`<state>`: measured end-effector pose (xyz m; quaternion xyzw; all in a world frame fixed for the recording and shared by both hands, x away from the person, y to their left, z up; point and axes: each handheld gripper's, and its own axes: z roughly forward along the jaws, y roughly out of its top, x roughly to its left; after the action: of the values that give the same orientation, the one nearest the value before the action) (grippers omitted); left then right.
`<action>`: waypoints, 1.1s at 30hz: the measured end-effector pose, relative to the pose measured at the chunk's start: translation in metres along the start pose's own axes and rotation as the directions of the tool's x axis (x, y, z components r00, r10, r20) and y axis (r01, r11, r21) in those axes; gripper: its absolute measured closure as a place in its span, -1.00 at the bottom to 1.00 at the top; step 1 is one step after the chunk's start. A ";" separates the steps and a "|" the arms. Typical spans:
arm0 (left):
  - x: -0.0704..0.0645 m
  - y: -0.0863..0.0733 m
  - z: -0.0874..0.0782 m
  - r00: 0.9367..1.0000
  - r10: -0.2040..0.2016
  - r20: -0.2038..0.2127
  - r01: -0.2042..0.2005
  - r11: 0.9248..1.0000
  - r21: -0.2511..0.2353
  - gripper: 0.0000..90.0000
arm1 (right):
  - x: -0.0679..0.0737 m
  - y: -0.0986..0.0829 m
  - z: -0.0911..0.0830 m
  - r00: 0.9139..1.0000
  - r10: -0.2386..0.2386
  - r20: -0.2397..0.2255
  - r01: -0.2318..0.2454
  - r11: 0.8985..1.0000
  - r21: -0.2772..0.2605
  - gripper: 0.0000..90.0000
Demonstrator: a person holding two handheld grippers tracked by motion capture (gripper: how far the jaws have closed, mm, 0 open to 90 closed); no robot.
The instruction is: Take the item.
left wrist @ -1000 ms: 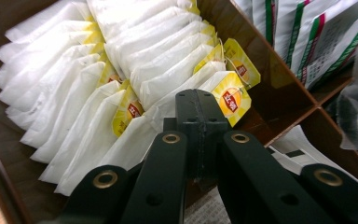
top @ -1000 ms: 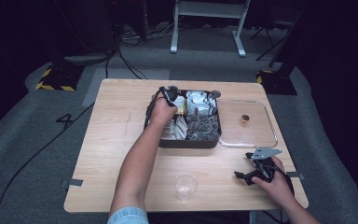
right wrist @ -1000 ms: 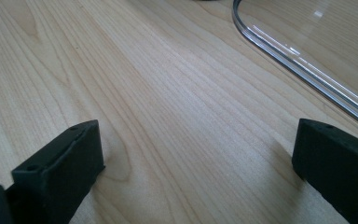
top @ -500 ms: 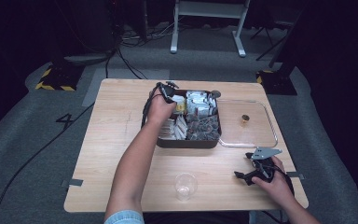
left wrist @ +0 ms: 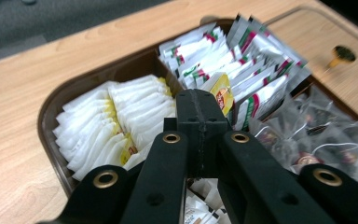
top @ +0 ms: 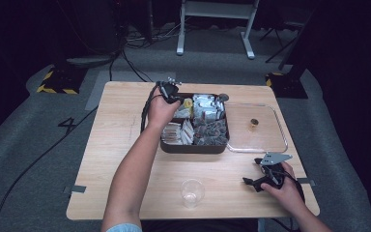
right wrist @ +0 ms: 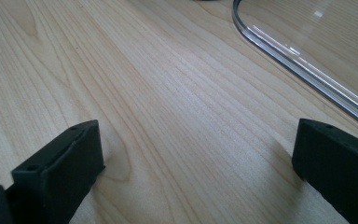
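Moved: my left gripper (left wrist: pixel 200 109) has edged toward the dark compartmented plastic tray's (top: pixel 193 147) far-left corner, jaws together over white sachets (left wrist: pixel 121 116).
Right gripper (top: pixel 254 181): jaws apart, resting on open pale wooden table (right wrist: pixel 168 102) beside the clear lid's (right wrist: pixel 303 70) rim.

A: What carries the objects?
B: A light wooden surface (top: pixel 121 125) standing on grey floor (top: pixel 34 159).

A: What lies directly on it?
B: A dark compartment tray (top: pixel 193 147) of packets at centre; a clear lid (top: pixel 280 130) touching its right side; an empty clear cup (top: pixel 192 192) near the front edge; the right gripper (top: pixel 251 182) resting at the front right.
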<state>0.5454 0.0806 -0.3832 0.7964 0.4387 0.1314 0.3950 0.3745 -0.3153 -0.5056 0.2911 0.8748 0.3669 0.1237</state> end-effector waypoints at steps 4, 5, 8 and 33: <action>-0.003 -0.001 -0.014 1.000 0.003 0.006 -0.002 0.999 -0.051 1.00 | 0.000 0.000 0.000 1.000 -0.001 0.000 0.001 1.000 -0.001 -0.96; -0.004 -0.001 -0.017 1.000 0.007 0.011 -0.006 0.998 -0.060 1.00 | 0.000 0.000 0.000 1.000 -0.001 0.000 0.001 1.000 0.000 -0.96; -0.007 -0.004 -0.026 1.000 0.014 0.019 -0.013 0.996 -0.083 1.00 | 0.000 0.000 0.000 1.000 0.000 -0.001 0.000 1.000 -0.001 -0.96; -0.058 -0.049 -0.103 0.985 0.141 0.103 -0.116 0.969 -0.217 1.00 | 0.000 0.001 0.001 1.000 0.000 0.001 0.000 1.000 0.000 -0.96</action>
<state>0.4247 0.1018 -0.3442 0.7835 0.3457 0.1553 0.4925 0.3753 -0.3147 -0.5056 0.2912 0.8749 0.3666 0.1239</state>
